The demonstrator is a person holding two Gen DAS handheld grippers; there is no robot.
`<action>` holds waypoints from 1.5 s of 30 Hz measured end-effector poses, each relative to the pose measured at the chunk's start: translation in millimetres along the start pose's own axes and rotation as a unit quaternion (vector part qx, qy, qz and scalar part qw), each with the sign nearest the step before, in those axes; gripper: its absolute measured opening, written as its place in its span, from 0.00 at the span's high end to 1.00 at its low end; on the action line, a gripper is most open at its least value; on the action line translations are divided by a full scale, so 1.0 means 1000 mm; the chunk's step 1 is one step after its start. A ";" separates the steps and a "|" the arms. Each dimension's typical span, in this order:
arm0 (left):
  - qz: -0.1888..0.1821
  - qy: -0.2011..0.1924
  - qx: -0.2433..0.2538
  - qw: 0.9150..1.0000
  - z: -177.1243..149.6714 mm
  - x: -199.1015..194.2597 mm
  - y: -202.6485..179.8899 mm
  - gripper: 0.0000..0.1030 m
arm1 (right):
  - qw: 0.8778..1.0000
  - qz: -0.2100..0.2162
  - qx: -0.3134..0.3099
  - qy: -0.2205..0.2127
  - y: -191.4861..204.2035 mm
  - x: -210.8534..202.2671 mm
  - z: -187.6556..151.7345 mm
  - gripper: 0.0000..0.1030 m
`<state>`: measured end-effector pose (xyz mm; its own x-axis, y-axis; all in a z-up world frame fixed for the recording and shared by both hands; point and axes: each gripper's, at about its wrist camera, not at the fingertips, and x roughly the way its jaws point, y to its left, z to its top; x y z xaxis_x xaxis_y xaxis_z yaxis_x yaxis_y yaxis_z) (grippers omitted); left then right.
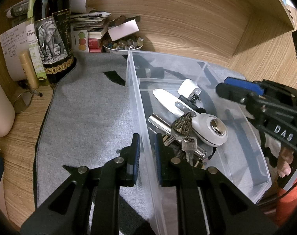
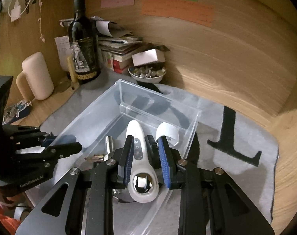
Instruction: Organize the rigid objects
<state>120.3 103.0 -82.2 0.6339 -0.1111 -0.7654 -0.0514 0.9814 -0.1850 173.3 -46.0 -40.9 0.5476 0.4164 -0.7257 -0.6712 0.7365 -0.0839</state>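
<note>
Clear plastic bin [image 1: 244, 146] on my grey felt mat [image 1: 85, 117], tabletop.
My left tongs [image 1: 146, 152] straddle its wall, apart; right tongs [image 2: 146, 156] gape over the white long-handled tool [image 2: 140, 156] lying inside beside the keys [image 1: 187, 146].

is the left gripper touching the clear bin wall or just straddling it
Cannot tell. In the left wrist view the left gripper straddles the clear bin wall, pads near it, but no plain contact or gap shows.

left gripper [image 1: 146, 152] jaws parted; right gripper [image 2: 146, 152] jaws parted.
</note>
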 end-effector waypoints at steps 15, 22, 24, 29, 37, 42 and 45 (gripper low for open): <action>0.001 0.000 0.000 1.000 0.000 0.000 0.000 0.87 | 0.991 -0.066 0.106 -0.044 -0.076 -0.034 0.004 0.63; 0.001 0.000 0.000 1.000 0.000 0.000 0.000 0.87 | 0.988 -0.070 0.139 0.018 -0.101 -0.001 -0.023 0.62; 0.001 0.000 0.000 1.000 0.001 0.000 0.000 0.87 | 0.987 -0.070 0.139 0.038 -0.102 0.009 -0.033 0.62; 0.001 0.000 0.000 1.000 0.001 0.000 0.000 0.87 | 0.985 -0.059 0.143 0.078 -0.097 0.025 -0.057 0.62; 0.001 0.003 -0.001 1.000 0.000 0.001 0.001 0.87 | 0.983 -0.064 0.133 0.106 -0.092 0.037 -0.079 0.63; 0.000 0.004 -0.001 1.000 -0.001 0.001 0.001 0.87 | 0.985 -0.067 0.122 0.103 -0.090 0.037 -0.076 0.75; 0.000 0.004 -0.002 1.000 -0.001 0.001 0.001 0.87 | 0.986 -0.064 0.118 0.103 -0.089 0.039 -0.073 0.77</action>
<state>120.5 103.5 -83.5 0.6282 -0.1121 -0.7700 -0.0540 0.9809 -0.1869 217.4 -134.3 -111.5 0.4914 0.2121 -0.8447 -0.4543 0.8899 -0.0409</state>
